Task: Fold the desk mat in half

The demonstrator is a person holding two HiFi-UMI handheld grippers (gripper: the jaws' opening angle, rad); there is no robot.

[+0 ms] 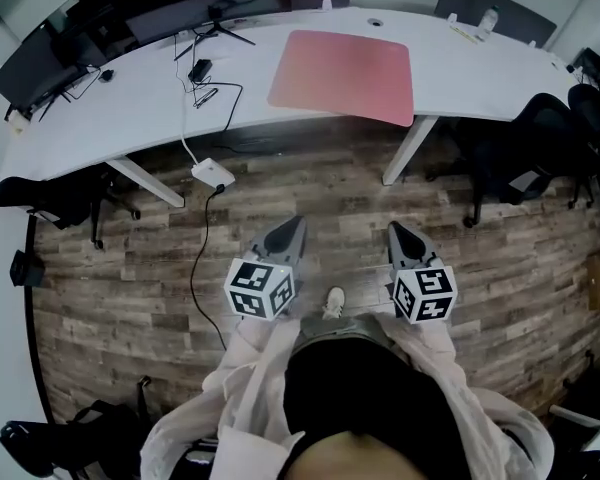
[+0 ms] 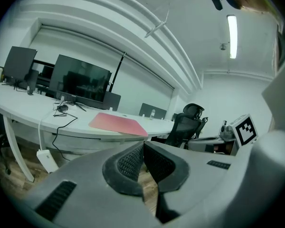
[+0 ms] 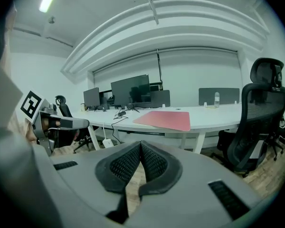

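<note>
1. Head view: desk (image 1: pixel 130 118) is a long white curve across the top of the frame. It is bare at mid-span, so there is room to work.
2. Mat (image 1: pixel 345 76), pink, lies flat and unfolded on the desk, right of centre. Its near edge sits at the desk's front edge, probably left there to be easy to reach. No fold has been started, so the task looks unbegun.
3. Chair (image 1: pixel 525 153), black, stands off the desk's right end, so the front of the desk is open for an approach.
4. Left gripper (image 1: pixel 298 222) is over the floor, well short of the desk and pointing toward it. Left gripper view shows the jaws pressed together with nothing between them.
5. Right gripper (image 1: pixel 396 230) is alongside, also well short of the desk. Right gripper view shows the pads closed on each other and empty, with the mat ahead. Judgement: both are carried closed for the walk-in and must open before they can pinch a mat edge.
6. Power strip (image 1: pixel 212 174) lies on the floor under the desk's left part. Its cable trails toward the person and could be a trip hazard.
</note>
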